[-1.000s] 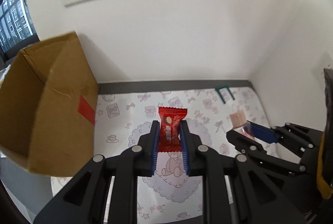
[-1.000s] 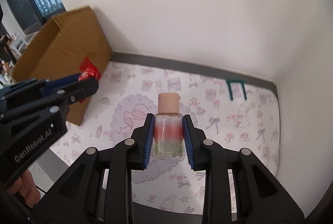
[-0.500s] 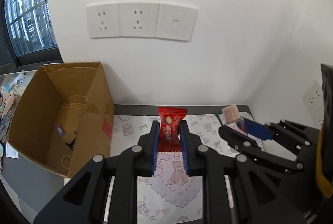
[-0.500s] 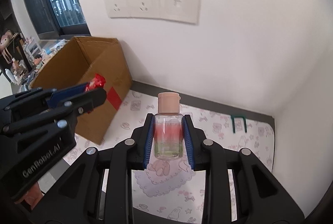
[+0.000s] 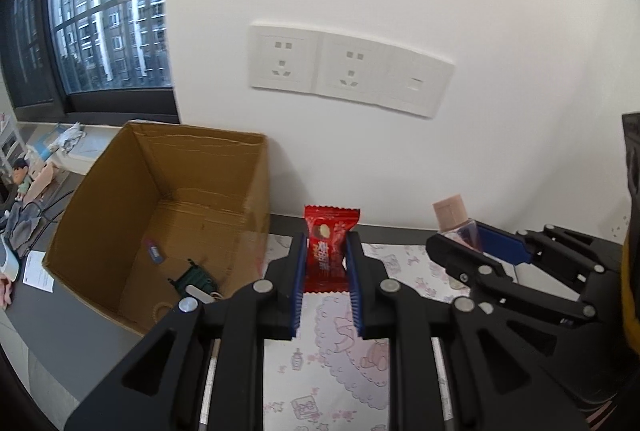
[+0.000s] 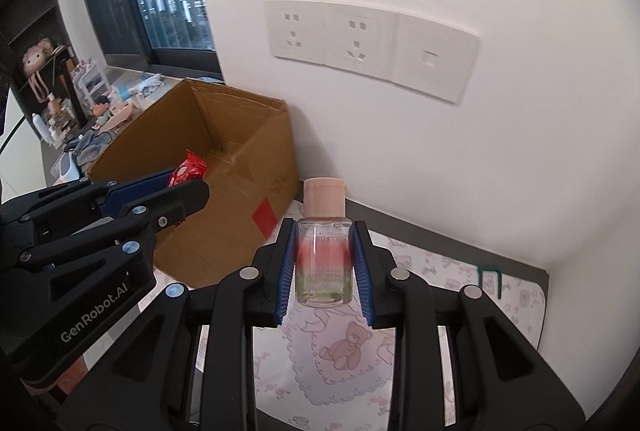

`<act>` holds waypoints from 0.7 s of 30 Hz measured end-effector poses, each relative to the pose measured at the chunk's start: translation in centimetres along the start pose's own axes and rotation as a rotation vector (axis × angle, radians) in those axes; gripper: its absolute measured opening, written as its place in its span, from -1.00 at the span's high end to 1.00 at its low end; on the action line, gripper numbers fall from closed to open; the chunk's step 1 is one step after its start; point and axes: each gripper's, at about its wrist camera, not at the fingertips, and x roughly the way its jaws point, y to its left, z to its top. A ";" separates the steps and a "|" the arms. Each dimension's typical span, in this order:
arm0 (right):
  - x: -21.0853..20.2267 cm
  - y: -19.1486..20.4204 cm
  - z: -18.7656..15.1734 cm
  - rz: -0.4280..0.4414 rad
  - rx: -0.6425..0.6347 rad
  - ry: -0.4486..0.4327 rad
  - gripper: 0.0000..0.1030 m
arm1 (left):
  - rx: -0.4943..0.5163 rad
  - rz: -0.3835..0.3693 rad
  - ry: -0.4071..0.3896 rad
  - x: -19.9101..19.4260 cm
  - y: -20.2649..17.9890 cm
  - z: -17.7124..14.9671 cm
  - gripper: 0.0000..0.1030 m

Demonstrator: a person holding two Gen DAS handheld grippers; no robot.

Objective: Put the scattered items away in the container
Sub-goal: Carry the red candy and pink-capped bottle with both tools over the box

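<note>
My left gripper (image 5: 326,263) is shut on a red candy packet (image 5: 327,247), held upright above the patterned mat (image 5: 340,351). To its left stands the open cardboard box (image 5: 120,231) with a few small items on its floor. My right gripper (image 6: 323,263) is shut on a small clear bottle (image 6: 324,255) with a peach cap and pink-green liquid. In the right wrist view the left gripper (image 6: 188,187) and its candy packet (image 6: 186,169) hang over the box (image 6: 224,199) near its right wall. In the left wrist view the right gripper (image 5: 460,243) and bottle (image 5: 454,217) are at the right.
A white wall with a socket panel (image 5: 348,71) rises right behind the box and mat. A green clip (image 6: 490,277) lies on the mat's far right corner. A window (image 5: 100,23) and a cluttered desk (image 6: 80,127) lie to the left.
Both grippers have risen and swung left toward the box, each still holding its item. The box's inside now shows more fully.
</note>
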 end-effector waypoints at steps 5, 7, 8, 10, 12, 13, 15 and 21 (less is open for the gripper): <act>1.0 2.2 1.7 0.051 -0.060 -0.014 0.45 | -0.042 0.028 0.002 0.3 2.7 0.5 0.62; 1.3 3.1 2.3 0.062 -0.069 -0.019 0.45 | -0.053 0.038 0.001 0.4 3.7 0.8 0.62; 1.4 3.5 2.5 0.068 -0.075 -0.022 0.45 | -0.059 0.043 0.000 0.4 4.2 0.9 0.62; 1.8 4.5 3.1 0.080 -0.089 -0.024 0.45 | -0.070 0.052 -0.004 0.4 5.1 1.0 0.62; 2.2 5.5 3.6 0.089 -0.103 -0.024 0.45 | -0.083 0.061 -0.009 0.4 6.1 1.1 0.62; 2.4 5.9 3.8 0.093 -0.108 -0.024 0.45 | -0.092 0.066 -0.012 0.4 6.7 1.2 0.62; 2.8 6.7 4.1 0.102 -0.117 -0.023 0.45 | -0.106 0.074 -0.016 0.4 7.7 1.3 0.62; 4.1 8.8 5.1 0.126 -0.133 -0.021 0.45 | -0.143 0.101 -0.012 0.7 10.7 1.3 0.62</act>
